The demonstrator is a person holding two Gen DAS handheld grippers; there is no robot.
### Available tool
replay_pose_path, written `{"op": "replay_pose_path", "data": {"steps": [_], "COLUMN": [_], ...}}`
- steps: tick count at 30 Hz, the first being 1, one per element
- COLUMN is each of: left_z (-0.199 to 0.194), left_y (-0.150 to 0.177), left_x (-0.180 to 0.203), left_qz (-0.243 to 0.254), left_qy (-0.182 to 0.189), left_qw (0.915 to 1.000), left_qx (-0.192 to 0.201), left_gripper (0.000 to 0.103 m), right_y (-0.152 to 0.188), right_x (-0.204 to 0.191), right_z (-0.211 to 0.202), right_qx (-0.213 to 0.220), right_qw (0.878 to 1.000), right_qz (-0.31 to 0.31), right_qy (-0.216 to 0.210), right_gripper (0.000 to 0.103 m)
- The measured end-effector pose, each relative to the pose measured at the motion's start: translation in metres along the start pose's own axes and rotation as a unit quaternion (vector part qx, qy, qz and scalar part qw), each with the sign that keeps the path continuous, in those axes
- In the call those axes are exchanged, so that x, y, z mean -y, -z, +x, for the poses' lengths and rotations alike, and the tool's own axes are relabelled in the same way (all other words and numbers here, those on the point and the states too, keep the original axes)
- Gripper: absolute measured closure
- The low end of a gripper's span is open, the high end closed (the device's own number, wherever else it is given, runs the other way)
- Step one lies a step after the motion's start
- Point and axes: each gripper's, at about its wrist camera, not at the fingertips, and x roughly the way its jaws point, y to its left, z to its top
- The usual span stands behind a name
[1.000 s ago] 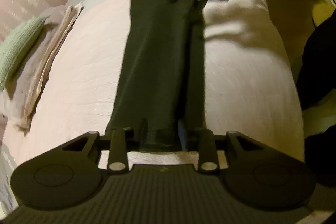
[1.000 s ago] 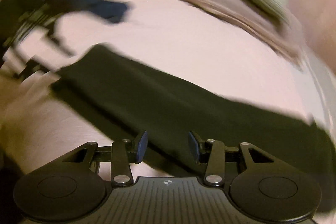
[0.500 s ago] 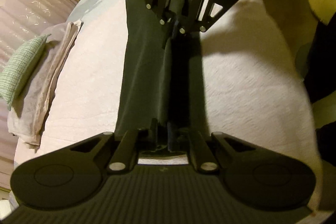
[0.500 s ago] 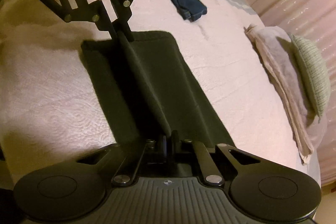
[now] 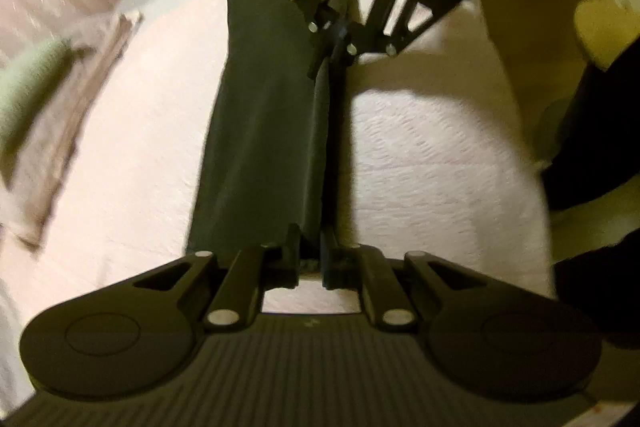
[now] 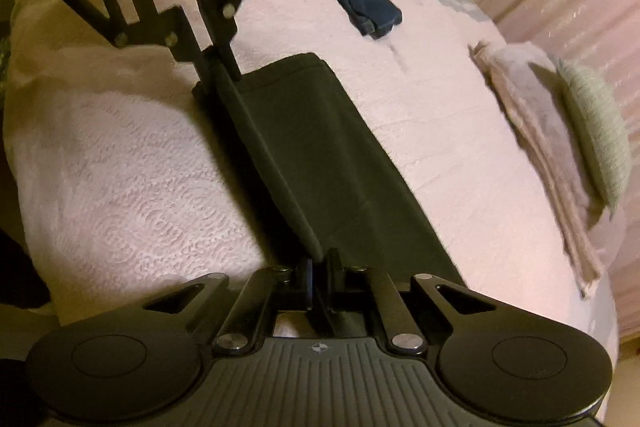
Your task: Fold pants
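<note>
While the long dark green fabric pants (image 6: 328, 163) lie lengthwise on the pale pink quilted bed (image 6: 120, 187), left claw (image 5: 310, 259) and right claw (image 6: 318, 283) each pinch one long edge's ends, so folding has barely started

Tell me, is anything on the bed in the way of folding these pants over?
Nothing visible. Both grippers, left and right, already pinch one long edge of the pants. The bedspread beyond them is bare; the jeans and towels lie well clear.
</note>
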Motion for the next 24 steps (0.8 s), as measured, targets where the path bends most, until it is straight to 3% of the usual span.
{"op": "replay_pose_path", "data": {"steps": [4,6,8,10,14,22,23,24], "left_z": [-0.016,-0.019,-0.014,-0.003,0.031,0.068,0.068,0.069], "left_y": [0.011,0.019,0.025,0.029,0.032,0.04,0.04,0.041], "left_x": [-0.026,-0.051,-0.079,-0.102,-0.143,-0.171,-0.171,-0.173], "left_qz": [-0.066,-0.121,-0.171,-0.202,-0.276,-0.315,-0.317,-0.317], "left_qy": [0.033,0.034,0.023,0.016,0.051,0.14,0.144,0.144], "left_qw": [0.9972,0.9919,0.9848,0.9789,0.9597,0.9381,0.9369,0.9367], "left_qx": [-0.011,-0.017,-0.022,-0.021,-0.018,-0.031,-0.033,-0.036], "left_gripper": [0.089,0.089,0.088,0.088,0.086,0.083,0.084,0.093], "right_y": [0.007,0.01,0.012,0.009,-0.001,-0.023,-0.025,-0.027], "right_x": [-0.001,-0.002,-0.004,-0.009,-0.025,-0.04,-0.04,-0.04], "right_z": [-0.014,-0.023,-0.03,-0.033,-0.03,-0.011,-0.009,-0.007], "right_qx": [-0.002,-0.005,-0.004,0.001,0.021,0.055,0.057,0.06], "right_qw": [1.0,1.0,1.0,1.0,0.999,0.998,0.998,0.997], "right_qz": [0.001,-0.001,0.002,-0.004,-0.028,-0.04,-0.038,-0.039], "right_qy": [-0.007,-0.007,-0.004,0.005,-0.002,-0.012,-0.012,-0.011], "right_gripper": [0.098,0.091,0.074,0.069,0.068,0.069,0.069,0.07]}}
